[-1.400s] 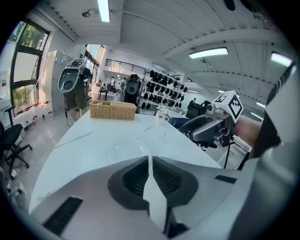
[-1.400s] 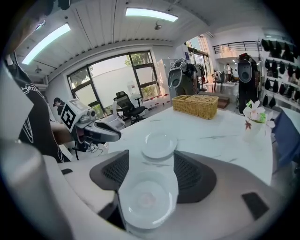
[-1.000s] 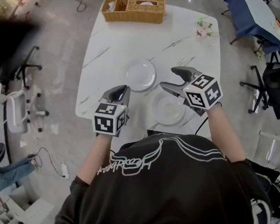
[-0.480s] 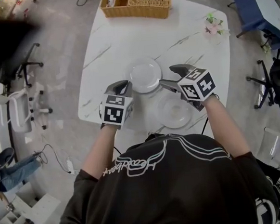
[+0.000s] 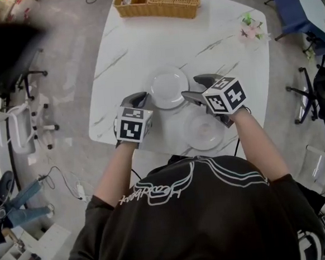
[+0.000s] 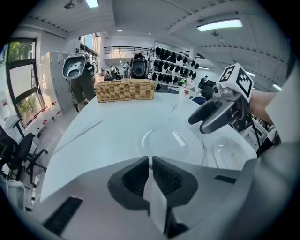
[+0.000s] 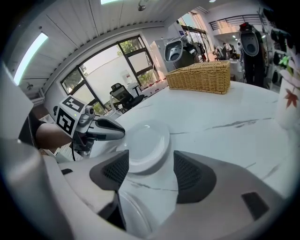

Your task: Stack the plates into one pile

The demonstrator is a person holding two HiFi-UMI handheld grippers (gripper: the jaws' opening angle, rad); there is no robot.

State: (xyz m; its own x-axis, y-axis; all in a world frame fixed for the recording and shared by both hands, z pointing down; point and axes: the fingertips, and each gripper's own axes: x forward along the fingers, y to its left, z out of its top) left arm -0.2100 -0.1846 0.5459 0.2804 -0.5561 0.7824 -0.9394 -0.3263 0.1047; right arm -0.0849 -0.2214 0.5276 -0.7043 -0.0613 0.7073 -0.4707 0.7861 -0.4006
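White marble made up the bench [image 5: 127, 39], which carried two white plates lying apart, not yet stacked. The left gripper [image 5: 141, 98], jaws clenched together on nothing, had crept forward over the last second. Its tips now sat just beside the left rim of the far plate [image 5: 167, 87], which lay ahead and slightly right of those jaws. The right gripper [image 5: 191, 87] had come in likewise. A second earlier it had hung over the near plate [image 5: 204, 130]; now its released jaws stood wide apart at the far plate's right rim, with the plate just ahead of the gap rather than inside it. The near plate lay beneath and behind those jaws, untouched. Judging from this, both grippers were closing on the far plate from either side, probably to move it onto the near one, though no grasp had been made.
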